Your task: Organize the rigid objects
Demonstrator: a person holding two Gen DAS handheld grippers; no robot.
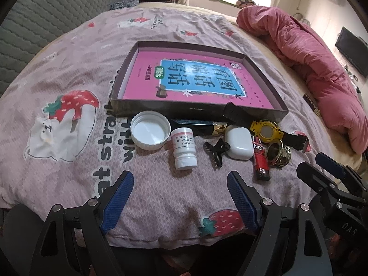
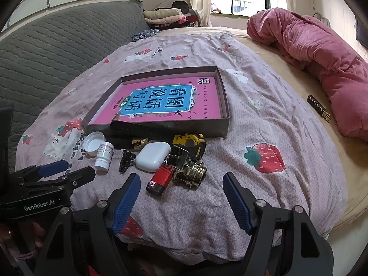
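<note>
**A:** Blue-padded left tongs point(image 1: 180, 199) sit nearest in the left wrist view, spread wide and gripping nothing. Past them, what's sorted?

**B:** Nothing, I'd judge. The tray point(image 1: 128, 71) holds only a pink book point(image 1: 147, 78). Everything else lies on the bedspread point(image 1: 69, 53) in front of it: white cap point(image 1: 150, 133), pill bottle point(image 1: 185, 149), black hair clip point(image 1: 216, 151), white case point(image 1: 238, 143), red lighter point(image 1: 261, 161), gold knob point(image 1: 277, 153), yellow watch point(image 1: 266, 132).

**A:** And the right wrist view?

**B:** Right tongs point(image 2: 181, 197) are also released and empty, hovering just short of the lighter point(image 2: 161, 177) and knob point(image 2: 193, 172). The left tongs point(image 2: 66, 170) show at the side, parted too. Same cluster against the tray's point(image 2: 226, 117) near wall; a dark strap point(image 2: 142, 130) lies along that wall.

**A:** So all of it remains?

**B:** It seems so; every loose item is still outside the tray.
</note>
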